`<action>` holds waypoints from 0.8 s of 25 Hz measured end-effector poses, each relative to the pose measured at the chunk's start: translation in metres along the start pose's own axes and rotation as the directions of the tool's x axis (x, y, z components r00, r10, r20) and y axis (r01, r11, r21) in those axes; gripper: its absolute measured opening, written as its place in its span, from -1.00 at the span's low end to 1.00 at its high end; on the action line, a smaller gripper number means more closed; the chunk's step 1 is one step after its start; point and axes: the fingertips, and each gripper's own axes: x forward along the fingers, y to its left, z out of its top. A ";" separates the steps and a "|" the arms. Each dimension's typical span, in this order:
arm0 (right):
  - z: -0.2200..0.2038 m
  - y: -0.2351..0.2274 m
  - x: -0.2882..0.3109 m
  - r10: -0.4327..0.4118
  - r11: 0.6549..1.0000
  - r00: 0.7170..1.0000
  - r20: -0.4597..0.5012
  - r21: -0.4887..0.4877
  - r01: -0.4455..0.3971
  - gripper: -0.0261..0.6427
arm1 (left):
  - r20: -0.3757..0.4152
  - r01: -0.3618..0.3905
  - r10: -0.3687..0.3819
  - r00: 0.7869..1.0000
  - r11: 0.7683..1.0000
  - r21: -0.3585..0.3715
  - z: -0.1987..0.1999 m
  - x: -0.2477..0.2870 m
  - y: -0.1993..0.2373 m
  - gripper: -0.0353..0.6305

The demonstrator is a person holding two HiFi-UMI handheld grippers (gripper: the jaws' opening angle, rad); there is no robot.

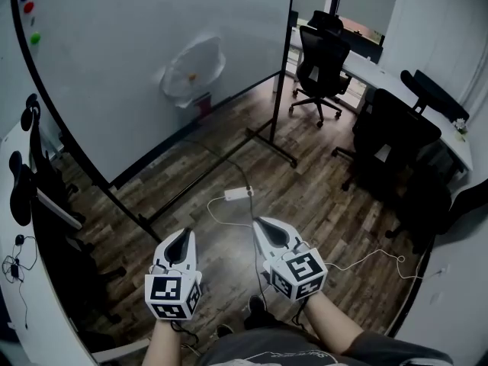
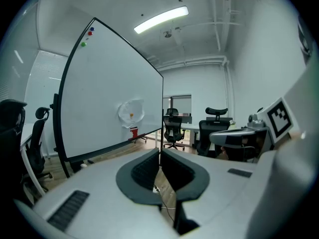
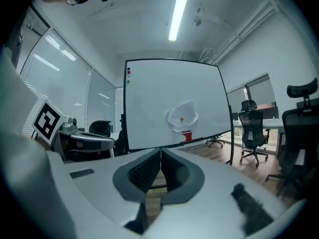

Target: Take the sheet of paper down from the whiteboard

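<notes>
Wood floor [image 1: 320, 181], power strip [image 1: 239, 194] ahead, whiteboard [image 1: 114, 67] with paper [image 1: 192, 71] beyond, left gripper [image 1: 181, 235], right gripper [image 1: 259, 221], fingers [image 2: 142, 172] clenched empty.

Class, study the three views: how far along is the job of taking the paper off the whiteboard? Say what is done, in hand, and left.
Done: nothing yet; the crumpled sheet of paper hangs on the whiteboard. In hand: nothing; the left gripper and right gripper are shut and empty, apart from the board. Left: approach, grip the sheet, pull it off.
</notes>
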 end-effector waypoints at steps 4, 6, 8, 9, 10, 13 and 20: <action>0.005 -0.018 0.006 0.019 1.000 1.000 0.021 0.017 -0.020 -0.85 | -0.001 -0.029 0.029 1.000 1.000 -0.001 0.005 0.011 -0.006 -0.82; 0.009 -0.030 0.009 0.030 0.999 0.999 0.035 0.020 -0.030 -0.85 | -0.003 -0.040 0.040 0.999 0.999 0.000 0.008 0.020 -0.010 -0.82; 0.013 -0.046 0.012 0.031 0.999 0.999 0.045 0.022 -0.032 -0.85 | 0.002 -0.056 0.056 0.998 0.998 0.003 0.013 0.031 -0.015 -0.82; 0.014 -0.054 0.014 0.028 0.999 0.999 0.046 0.021 -0.029 -0.85 | 0.007 -0.068 0.068 0.998 0.998 0.002 0.016 0.036 -0.016 -0.82; 0.015 -0.062 0.016 0.025 1.000 0.999 0.048 0.017 -0.026 -0.85 | 0.014 -0.082 0.082 0.997 0.997 -0.001 0.019 0.040 -0.017 -0.82; 0.017 -0.088 0.020 0.019 1.000 0.998 0.055 0.009 -0.019 -0.85 | 0.036 -0.119 0.120 0.992 0.993 -0.024 0.026 0.050 -0.017 -0.82; 0.019 -0.117 0.024 0.043 0.999 0.998 0.047 0.031 -0.045 -0.85 | 0.030 -0.142 0.143 0.989 0.989 -0.033 0.033 0.073 -0.024 -0.82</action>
